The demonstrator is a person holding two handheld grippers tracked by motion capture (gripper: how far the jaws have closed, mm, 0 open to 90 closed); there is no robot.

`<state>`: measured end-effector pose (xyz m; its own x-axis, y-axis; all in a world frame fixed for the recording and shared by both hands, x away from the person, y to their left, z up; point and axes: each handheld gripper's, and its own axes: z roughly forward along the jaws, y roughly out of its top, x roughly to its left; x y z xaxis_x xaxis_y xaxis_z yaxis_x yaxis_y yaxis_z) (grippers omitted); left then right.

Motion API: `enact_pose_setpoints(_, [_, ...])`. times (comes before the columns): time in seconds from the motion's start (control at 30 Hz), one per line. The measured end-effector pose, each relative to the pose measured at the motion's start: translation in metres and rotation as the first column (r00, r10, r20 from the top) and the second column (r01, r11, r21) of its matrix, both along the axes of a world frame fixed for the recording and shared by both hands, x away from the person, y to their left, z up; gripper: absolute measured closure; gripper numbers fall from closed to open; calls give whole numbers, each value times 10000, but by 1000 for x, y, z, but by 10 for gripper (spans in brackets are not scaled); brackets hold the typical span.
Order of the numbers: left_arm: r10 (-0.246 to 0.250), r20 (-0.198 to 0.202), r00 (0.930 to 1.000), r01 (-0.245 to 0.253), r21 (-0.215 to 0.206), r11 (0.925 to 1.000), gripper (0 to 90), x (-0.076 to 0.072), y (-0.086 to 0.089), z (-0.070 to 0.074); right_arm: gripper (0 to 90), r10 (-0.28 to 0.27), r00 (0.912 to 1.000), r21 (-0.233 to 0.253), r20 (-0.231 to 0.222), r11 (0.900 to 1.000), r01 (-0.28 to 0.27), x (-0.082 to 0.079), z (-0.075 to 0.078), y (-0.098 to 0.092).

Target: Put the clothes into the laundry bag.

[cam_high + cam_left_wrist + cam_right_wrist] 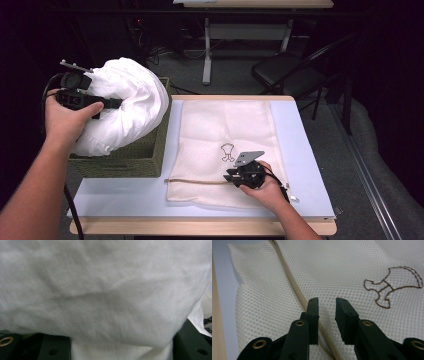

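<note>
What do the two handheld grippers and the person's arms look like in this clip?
Both grippers are black. The right gripper carries a grey three-cornered plate; its flat rectangular fingers sit on arms with brass-ringed holes. The left gripper trails a black cable. Both forearms are bare, with no sleeves in view.

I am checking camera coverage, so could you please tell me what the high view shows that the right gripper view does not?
The high view alone takes in the woven basket, the white cloth bulging from it, the left tool shut on that cloth, and the black chair behind the table. The right gripper view alone resolves the bag's fine mesh weave and the gap between the right tool's open jaws. Both show the cream mesh laundry bag, its brown zipper and its embroidered emblem.
</note>
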<state>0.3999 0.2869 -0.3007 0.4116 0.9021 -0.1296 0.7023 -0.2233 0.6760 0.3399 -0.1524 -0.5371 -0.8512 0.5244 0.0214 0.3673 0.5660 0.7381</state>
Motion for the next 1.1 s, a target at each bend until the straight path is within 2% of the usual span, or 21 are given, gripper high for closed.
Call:
enact_pose_setpoints(0.1, [-173, 103, 9998, 173, -26, 9998, 453, -7, -1, -1, 723, 291, 9995, -170, 76, 9994, -290, -3, -3, 7])
enact_pose_setpoints(0.3, [-231, 96, 9997, 232, -63, 9997, 453, -14, -1, -3, 715, 168, 9998, -432, 72, 9989, -165, -6, -9, 7])
enact_pose_setpoints(0.4, [-292, 88, 9995, 292, -62, 9996, 453, -16, 0, -5, 749, 109, 9999, -559, -37, 9984, -111, -4, -11, 4])
enact_pose_setpoints(0.43, [-320, 77, 9995, 321, -53, 9995, 452, -18, 0, -6, 786, 99, 9999, -656, -46, 9978, -101, -4, -12, 2])
enact_pose_setpoints(0.57, [-254, 18, 9997, 254, -104, 9996, 453, -18, 0, -9, 841, 84, 9999, -557, -117, 9984, -91, -3, -13, 1])
enact_pose_setpoints(0.77, [-293, -12, 9996, 293, -79, 9995, 453, -17, 1, -12, 853, 80, 9994, -466, -324, 9989, -95, -2, -15, 0])
enact_pose_setpoints(1.1, [-400, -40, 9992, 399, -175, 9991, 452, -17, -1, -14, 874, 85, 9996, -395, -282, 9992, -96, -3, -20, 0])
